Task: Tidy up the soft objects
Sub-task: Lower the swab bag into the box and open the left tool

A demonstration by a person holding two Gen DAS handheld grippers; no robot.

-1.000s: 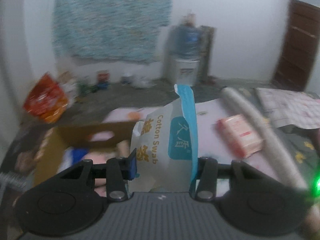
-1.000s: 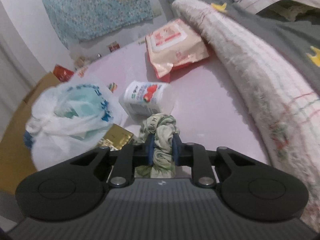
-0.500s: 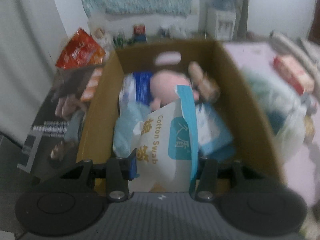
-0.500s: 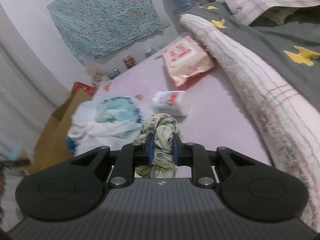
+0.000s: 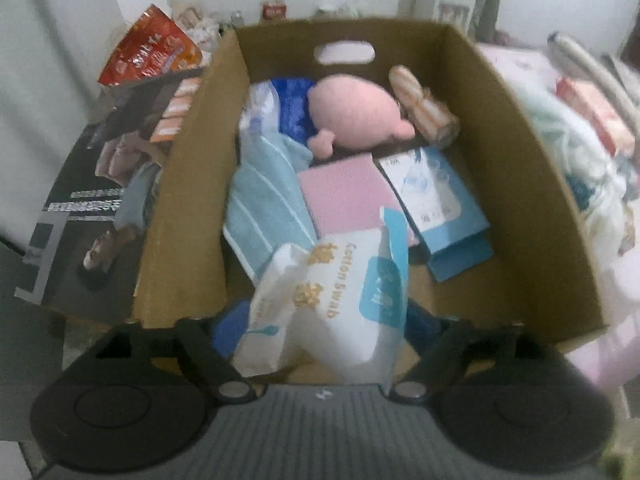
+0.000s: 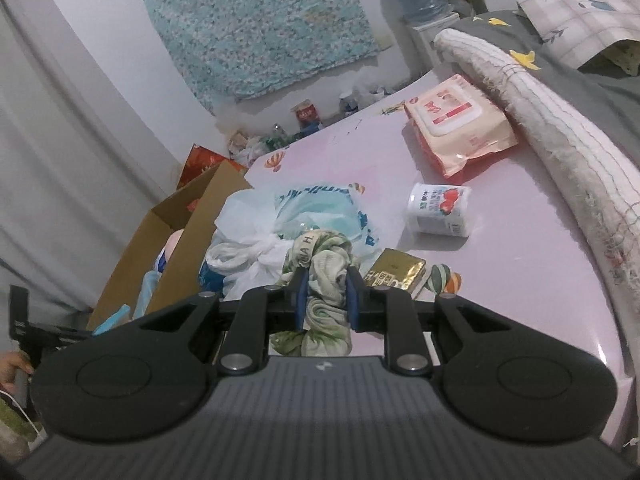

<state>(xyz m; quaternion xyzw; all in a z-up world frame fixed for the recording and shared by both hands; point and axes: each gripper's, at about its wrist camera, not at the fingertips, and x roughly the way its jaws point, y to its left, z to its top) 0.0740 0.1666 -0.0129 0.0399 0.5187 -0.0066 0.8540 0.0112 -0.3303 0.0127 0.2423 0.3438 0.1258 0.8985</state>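
Note:
In the left wrist view my left gripper (image 5: 324, 320) hangs over the open cardboard box (image 5: 532, 184) with its jaws spread wide. The white and blue cotton swab bag (image 5: 332, 300) tilts loose between them, no longer pinched. The box holds a pink plush (image 5: 356, 116), a light blue towel (image 5: 264, 204), a pink pad (image 5: 344, 196) and a blue packet (image 5: 440, 204). In the right wrist view my right gripper (image 6: 325, 294) is shut on a green patterned scrunchie (image 6: 324, 280), held above the pink table (image 6: 520, 264).
On the table lie a white plastic bag (image 6: 280, 232), a wet wipes pack (image 6: 456, 120), a small white roll (image 6: 438, 208) and a gold packet (image 6: 396, 272). A rolled towel (image 6: 560, 128) runs along the right. The box (image 6: 180, 240) stands left of the table.
My left gripper moved left and over the box, then opened; the cotton swab bag tipped loose between its jaws. My right gripper rose from the table with the scrunchie still held.

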